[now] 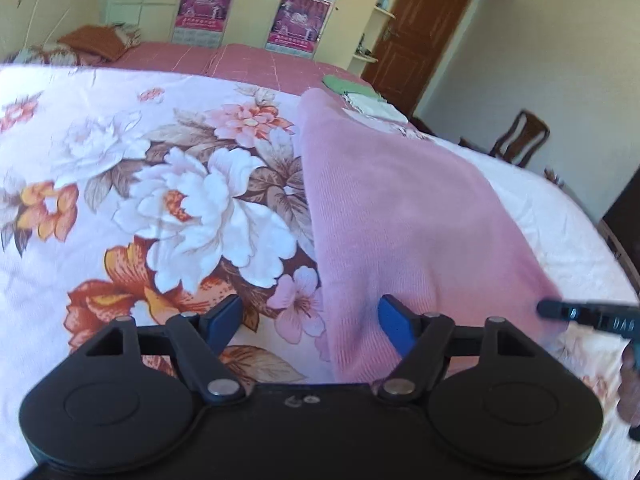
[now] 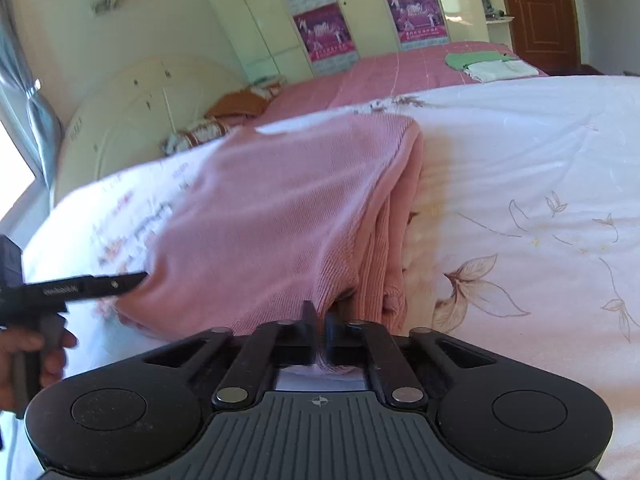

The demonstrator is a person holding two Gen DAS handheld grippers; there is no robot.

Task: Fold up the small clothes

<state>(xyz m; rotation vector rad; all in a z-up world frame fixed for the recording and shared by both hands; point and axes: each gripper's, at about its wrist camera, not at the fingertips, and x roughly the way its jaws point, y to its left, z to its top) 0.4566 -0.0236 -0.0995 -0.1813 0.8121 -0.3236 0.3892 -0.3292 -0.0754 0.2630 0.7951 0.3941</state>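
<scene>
Two grippers are at work on a big bed with a flowery sheet (image 1: pixel 120 128). Closest in the right wrist view, the right gripper (image 2: pixel 319 330) has its two black fingers (image 2: pixel 308 320) squeezed almost together, and a bit of the pink knitted top (image 2: pixel 260 216) is pinched tight between them, right at its near edge. From that pinch the top spreads up and away over the sheet, with a thicker folded bunch along its right side. In the left wrist view, the left gripper (image 1: pixel 310 320) has its blue-padded fingers (image 1: pixel 394 320) standing wide apart and they hold nothing. The left edge of the pink top runs down between those fingers, so the right pad sits over the cloth and the left pad sits over the flowers (whether the right pad really touches the cloth is hard to tell). Each gripper shows up in the other one's view as a black tip poking at a side of the top, and a hand (image 2: pixel 36 356) is wrapped around the handle of the left one. Farther back, on a pink checked blanket (image 2: pixel 380 68), lie a folded white cloth (image 2: pixel 500 70) and a green cloth (image 2: pixel 476 58) side by side and touching. Past the bed stand pale cupboards with purple posters (image 2: pixel 324 34), and a brown door (image 1: pixel 424 28).
</scene>
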